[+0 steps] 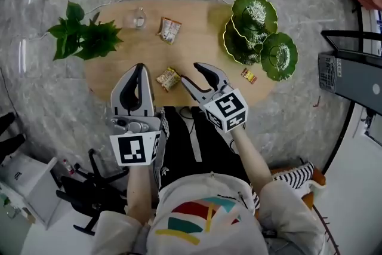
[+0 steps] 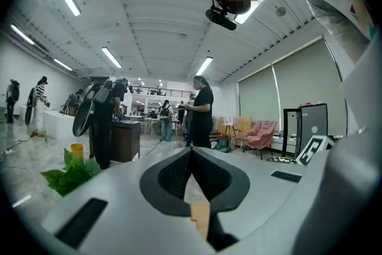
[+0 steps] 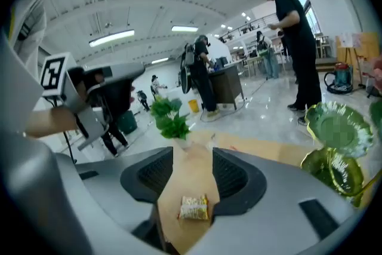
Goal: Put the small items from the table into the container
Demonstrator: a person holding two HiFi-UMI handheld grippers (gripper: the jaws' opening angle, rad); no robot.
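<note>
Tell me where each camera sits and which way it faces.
Head view: on the person's head, steeply down at the table; torso, forearms, left gripper, right gripper show.
Left gripper view: on the left gripper, nearly level over shut jaws into the room; person's torso at right.
Right gripper view: on the right gripper, tilted down over open jaws at a snack packet; left gripper at left.
Shared: head and right gripper views show that packet.

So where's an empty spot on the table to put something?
The bare wood between the far snack packet and the green dishes is free, also between the plant and the near packet. The right end is crowded with dishes.
</note>
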